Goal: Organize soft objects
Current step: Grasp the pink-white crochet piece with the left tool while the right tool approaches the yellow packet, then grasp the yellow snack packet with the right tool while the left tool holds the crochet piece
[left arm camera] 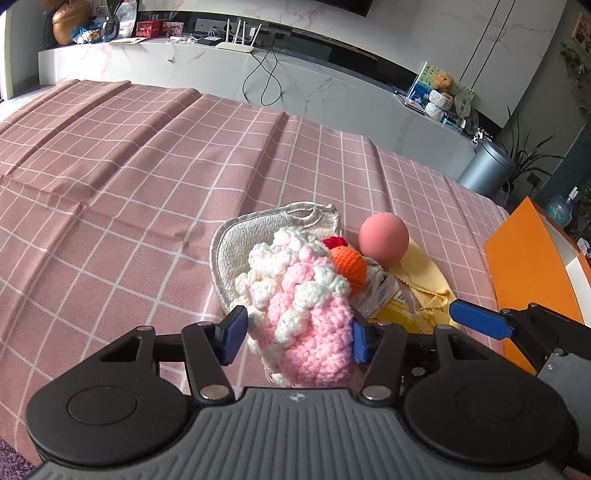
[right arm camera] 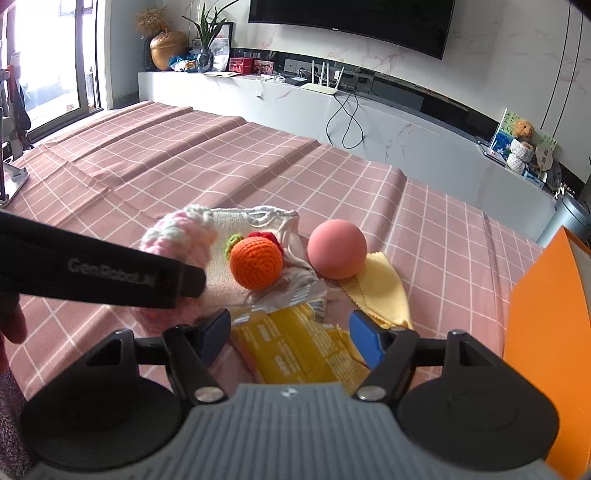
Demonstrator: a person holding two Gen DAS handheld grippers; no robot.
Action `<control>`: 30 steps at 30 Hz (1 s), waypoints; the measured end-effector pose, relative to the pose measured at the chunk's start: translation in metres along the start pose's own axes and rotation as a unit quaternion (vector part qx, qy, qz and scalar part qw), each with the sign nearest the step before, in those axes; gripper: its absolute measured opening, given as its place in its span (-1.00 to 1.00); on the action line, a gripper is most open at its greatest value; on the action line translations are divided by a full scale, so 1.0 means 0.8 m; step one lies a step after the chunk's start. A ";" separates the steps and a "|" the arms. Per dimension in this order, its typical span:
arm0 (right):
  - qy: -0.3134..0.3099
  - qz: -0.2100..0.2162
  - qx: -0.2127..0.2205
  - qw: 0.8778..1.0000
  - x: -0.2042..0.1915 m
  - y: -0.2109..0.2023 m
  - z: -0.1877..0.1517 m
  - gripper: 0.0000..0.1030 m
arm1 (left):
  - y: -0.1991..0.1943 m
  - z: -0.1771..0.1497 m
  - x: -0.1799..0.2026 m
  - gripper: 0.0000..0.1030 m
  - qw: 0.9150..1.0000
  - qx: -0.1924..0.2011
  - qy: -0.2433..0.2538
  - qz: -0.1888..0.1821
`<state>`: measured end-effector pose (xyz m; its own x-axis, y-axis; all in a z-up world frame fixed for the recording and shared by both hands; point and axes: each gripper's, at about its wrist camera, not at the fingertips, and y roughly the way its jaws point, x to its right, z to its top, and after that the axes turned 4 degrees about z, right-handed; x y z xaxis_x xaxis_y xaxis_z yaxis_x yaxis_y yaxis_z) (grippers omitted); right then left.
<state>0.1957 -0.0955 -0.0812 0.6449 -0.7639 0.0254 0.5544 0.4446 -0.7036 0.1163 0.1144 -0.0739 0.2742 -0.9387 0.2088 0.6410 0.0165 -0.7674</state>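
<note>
Barely starting: left gripper (left arm camera: 295, 332) closing on the pink knit (left arm camera: 306, 314) atop the mitt (left arm camera: 236, 240), right gripper (right arm camera: 290, 338) gaping over the packet (right arm camera: 295, 350), nothing yet reaching the orange box (right arm camera: 546, 332).

A long white marble-look cabinet (right arm camera: 369, 118) runs beneath a dark wall-mounted screen (right arm camera: 351, 22) on the pale veined wall (right arm camera: 517, 55). Daylight pours through a glass door (right arm camera: 48, 62) at the left (very bright). A pink checked cloth (left arm camera: 129, 166) covers the table.
</note>
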 end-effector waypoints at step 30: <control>0.031 0.039 -0.066 0.997 0.003 -0.003 -0.034 0.27 | -0.022 -0.033 -0.004 -0.45 0.998 -0.006 0.049 -0.038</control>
<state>0.1814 -0.1110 -0.0991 0.6464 -0.7594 -0.0738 0.4282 0.4411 -0.7887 0.0856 0.1078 -0.0772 0.1542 -0.9662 0.2068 0.6489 -0.0588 -0.7586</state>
